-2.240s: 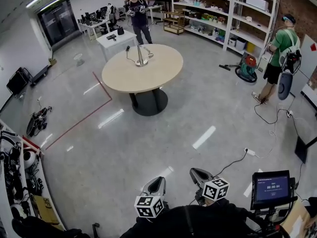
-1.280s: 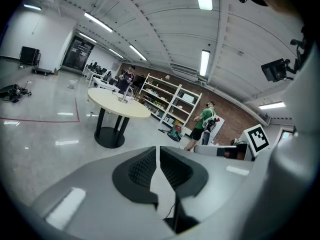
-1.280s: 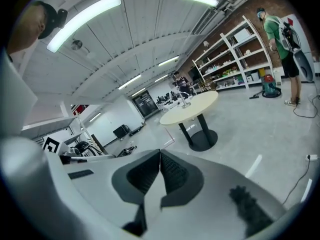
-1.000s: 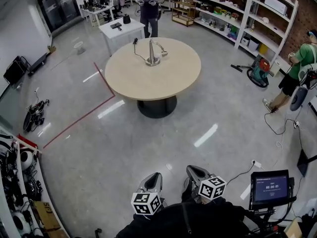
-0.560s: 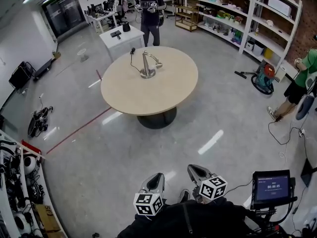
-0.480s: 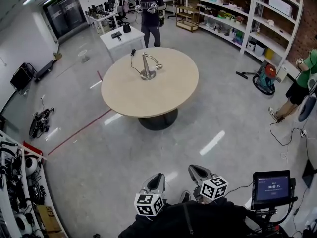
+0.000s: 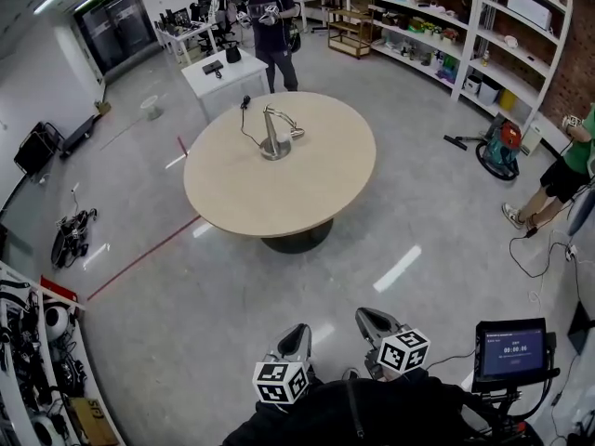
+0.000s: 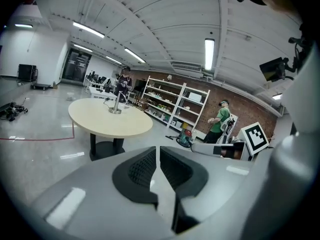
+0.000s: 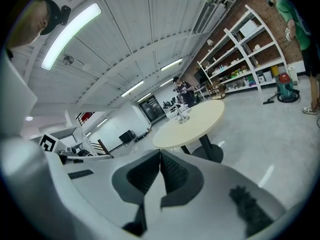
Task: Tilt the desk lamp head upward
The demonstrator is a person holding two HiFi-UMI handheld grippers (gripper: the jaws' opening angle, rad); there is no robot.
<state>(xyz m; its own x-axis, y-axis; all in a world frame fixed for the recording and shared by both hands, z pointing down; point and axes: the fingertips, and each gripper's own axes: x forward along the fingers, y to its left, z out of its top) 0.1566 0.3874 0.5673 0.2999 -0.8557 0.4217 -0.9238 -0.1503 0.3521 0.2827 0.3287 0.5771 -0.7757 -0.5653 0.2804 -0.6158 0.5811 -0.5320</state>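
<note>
**Task item.** The lamp (image 7: 275,137) is found standing upright on the far half of the round table (image 7: 279,198), with its base flat on the top. Its head (image 7: 296,134) is seen drooped toward the tabletop, so the upward tilt is judged not yet made. A cord (image 7: 246,124) is seen running from the base toward the far rim.

**Grippers.** The left gripper (image 8: 158,152) is held low in front of the body, jaws closed together with nothing between them. The right gripper (image 9: 160,155) is likewise closed and empty. Both are pointed toward the table and slightly downward. This is judged a carrying posture for the approach, the lamp being well apart from both across the floor (image 7: 307,277).

**Stage.** The approach is judged under way and no contact has been made.

**Next move.** The jaws must be opened once the lamp is within reach. It is advised that the post be steadied by one gripper while the head is raised by the other, since the base may slide or tip.

**Hazard.** A person (image 7: 270,12) is noted just beyond the table's far side
</note>
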